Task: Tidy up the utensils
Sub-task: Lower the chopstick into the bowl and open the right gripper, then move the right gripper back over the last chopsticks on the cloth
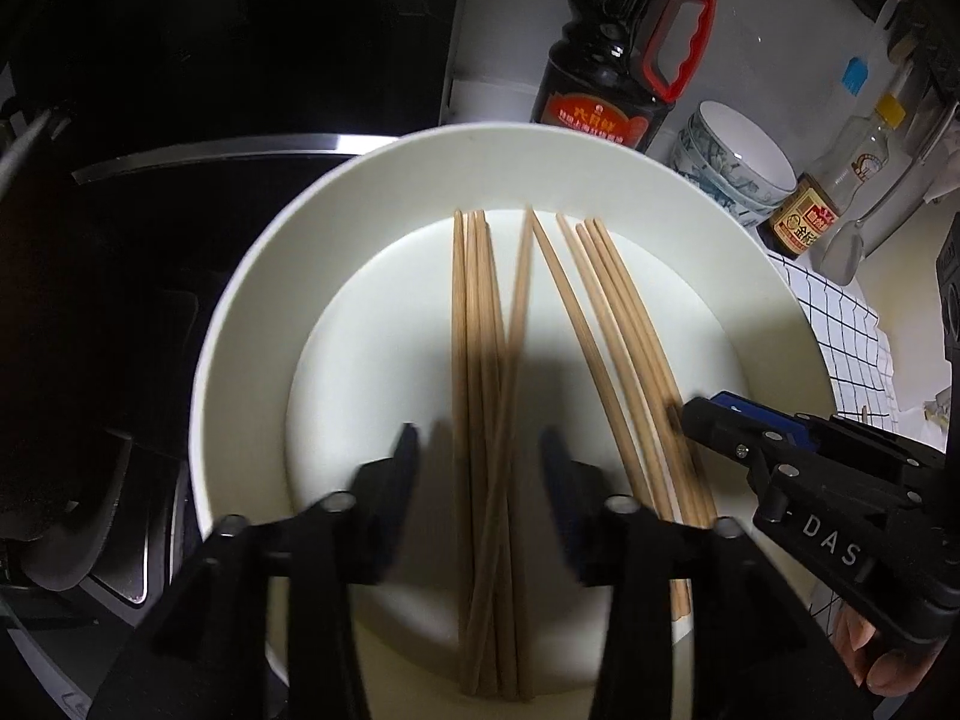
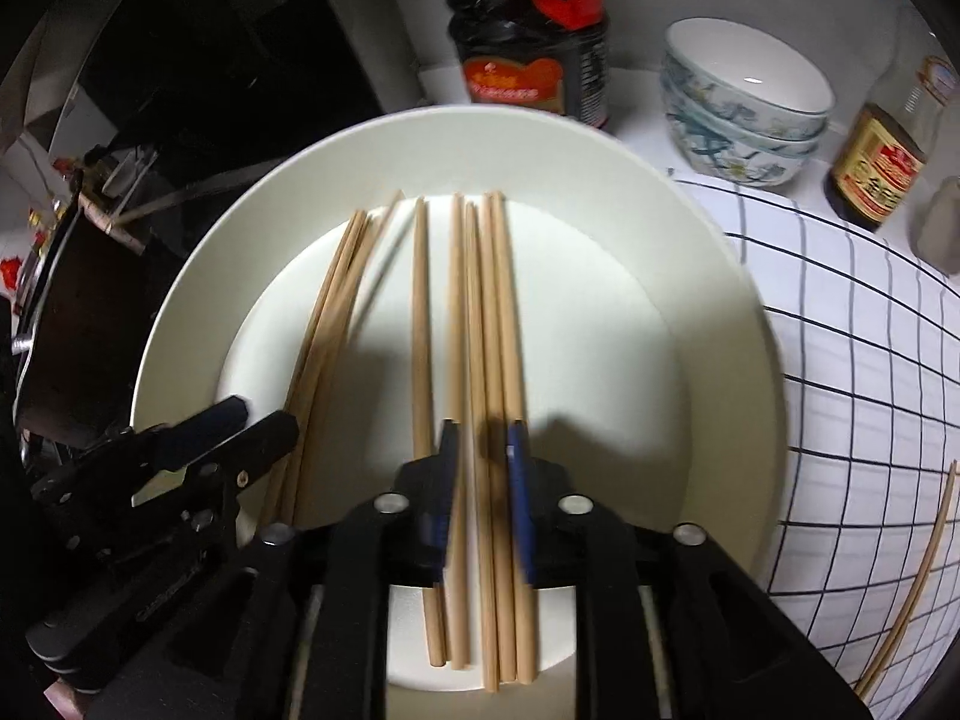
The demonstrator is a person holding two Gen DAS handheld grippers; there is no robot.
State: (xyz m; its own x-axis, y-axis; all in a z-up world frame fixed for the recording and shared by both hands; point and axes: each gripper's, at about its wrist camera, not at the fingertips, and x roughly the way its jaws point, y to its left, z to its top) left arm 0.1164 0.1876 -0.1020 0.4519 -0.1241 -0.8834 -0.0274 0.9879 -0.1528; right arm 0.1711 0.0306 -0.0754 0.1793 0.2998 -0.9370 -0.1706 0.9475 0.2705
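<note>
A white plate (image 1: 252, 324) lies under both claws, carrying two loose groups of wooden chopsticks.

The left claw (image 1: 477, 450) hangs just above the plate with its jaws apart at a middling width. The left bundle of chopsticks (image 1: 480, 360) runs lengthwise between its fingers, some sticks crossing each other; the pads do not press on them. In the right wrist view this same claw (image 2: 240, 420) shows at the lower left, beside the fanned sticks (image 2: 336, 312).

The right claw (image 2: 483, 450) stands narrow, its blue-padded fingertips (image 2: 521, 468) flanking a few of the right bundle of chopsticks (image 2: 480, 312). The blur hides whether the pads touch the wood. One more stick lies just outside its left finger. In the left wrist view the right claw (image 1: 720, 420) reaches in from the right, over the right bundle (image 1: 612, 330).

Ahead of the claws, past the plate's far rim, stands a dark soy sauce bottle (image 1: 606, 90) with a red handle. To its right sit stacked patterned bowls (image 2: 744, 102) and a smaller brown sauce bottle (image 2: 876, 168). Right of the right claw a checked white cloth (image 2: 852, 330) covers the worktop, with a single chopstick (image 2: 918, 576) lying on it.
</note>
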